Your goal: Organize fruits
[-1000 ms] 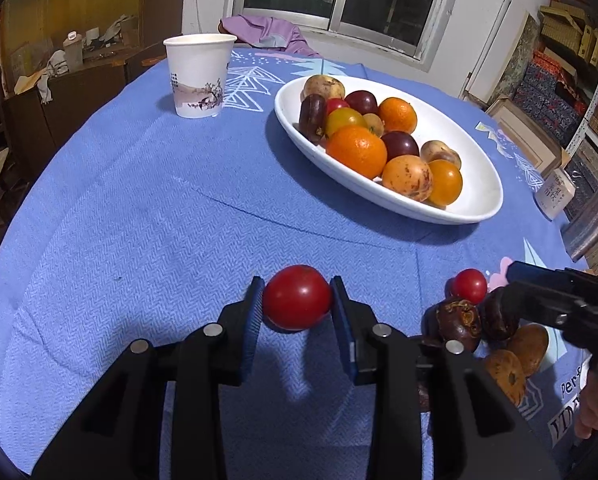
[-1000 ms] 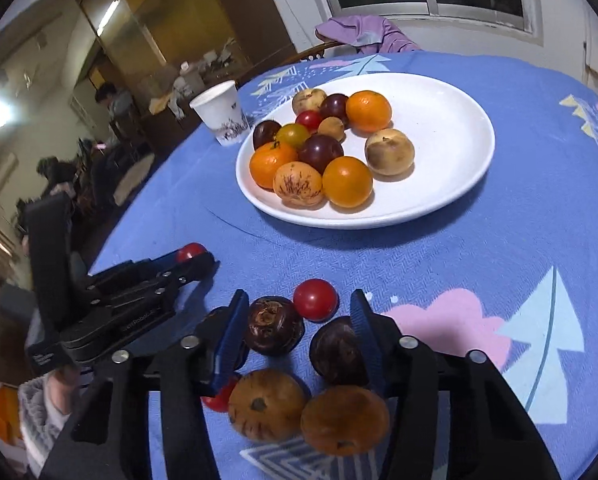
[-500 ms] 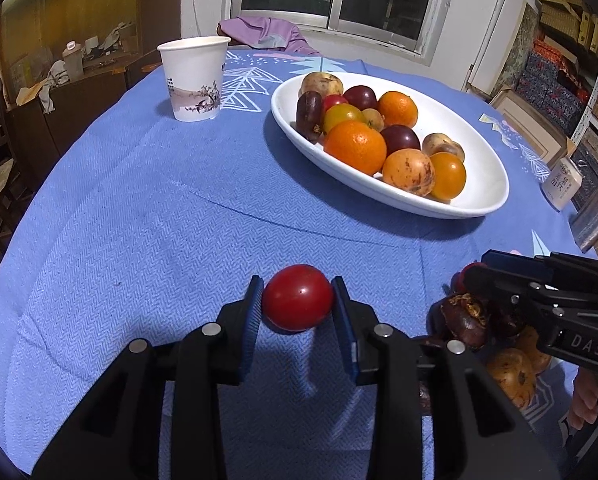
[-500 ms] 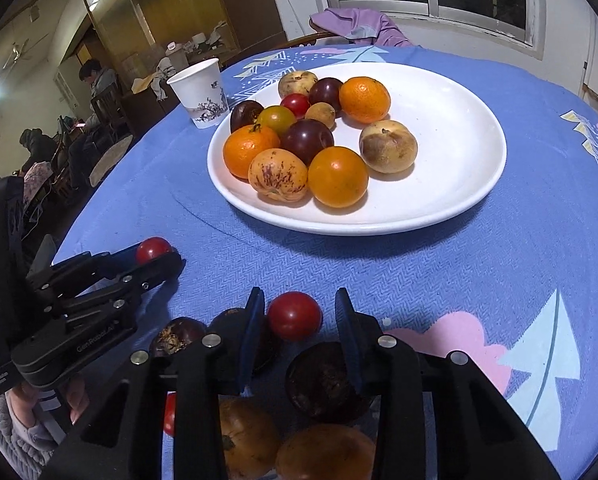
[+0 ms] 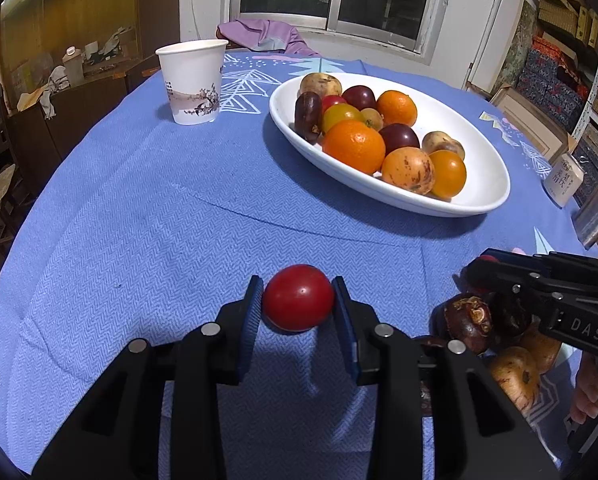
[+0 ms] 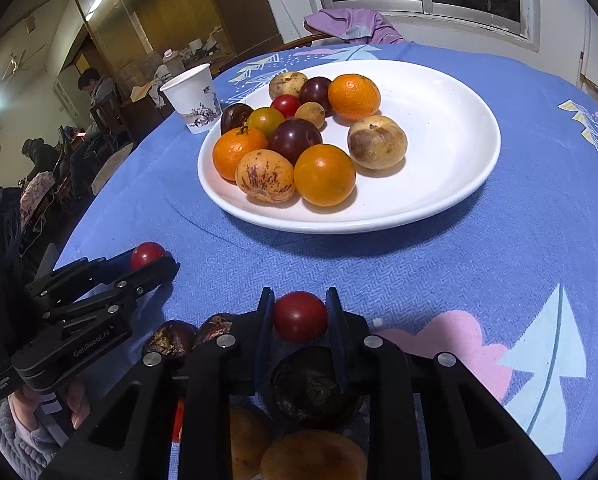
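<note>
A red cherry tomato (image 5: 298, 303) is clamped between the pads of the left gripper (image 5: 298, 308) at lower centre. A second cherry tomato (image 6: 300, 316) is pinched by the right gripper (image 6: 300, 318), whose jaws have just been closing. The white plate (image 6: 451, 184) of fruit is seen at upper centre

left gripper (image 5: 298, 312): black, blue fingers (image 5: 246, 322), silver screws | sleeve (image 6: 3, 432): grey knit
</note>
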A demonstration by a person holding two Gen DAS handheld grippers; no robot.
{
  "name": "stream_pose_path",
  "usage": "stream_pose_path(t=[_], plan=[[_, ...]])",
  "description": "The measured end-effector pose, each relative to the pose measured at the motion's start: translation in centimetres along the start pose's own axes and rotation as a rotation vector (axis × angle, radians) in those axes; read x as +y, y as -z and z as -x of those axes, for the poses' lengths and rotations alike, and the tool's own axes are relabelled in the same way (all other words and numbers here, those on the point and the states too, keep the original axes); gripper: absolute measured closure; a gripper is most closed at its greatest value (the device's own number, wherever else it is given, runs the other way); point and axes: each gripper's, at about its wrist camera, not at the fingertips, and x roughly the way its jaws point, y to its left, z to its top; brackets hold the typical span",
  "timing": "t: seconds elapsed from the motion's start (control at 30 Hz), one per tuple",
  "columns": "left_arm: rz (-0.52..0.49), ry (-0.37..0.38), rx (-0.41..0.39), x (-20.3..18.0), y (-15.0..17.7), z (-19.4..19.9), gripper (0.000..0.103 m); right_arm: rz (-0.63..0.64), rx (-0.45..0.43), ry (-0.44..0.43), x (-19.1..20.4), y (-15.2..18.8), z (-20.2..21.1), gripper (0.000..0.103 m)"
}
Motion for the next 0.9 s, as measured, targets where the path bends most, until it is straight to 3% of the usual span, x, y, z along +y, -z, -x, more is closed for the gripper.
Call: stream_pose_path(t=[0.27, 0.53, 0.73, 0.9], plan=[[0.018, 0.009, -0.014, 0.3, 0.0, 0.4, 0.068, -0.055, -0.119, -0.057, -2.1, -0.4, 5.1, 0.077], [-0.011, -0.007, -0.090, -1.4, -0.5, 2.7, 0.068, -0.174, -0.266, -0.078, -6.5, -1.1, 10.3, 0.077], [-0.065, 0.046, -0.126, -6.8, -3.9, 4.3, 0.069, -0.228, -0.306, -0.097, -8.6, -1.3, 11.5, 0.077], [-0.159, 0.085, -0.132, -13.5, -6.7, 3.3, 0.069, -0.264, -0.337, -0.090, -9.9, -1.3, 12.2, 0.077]])
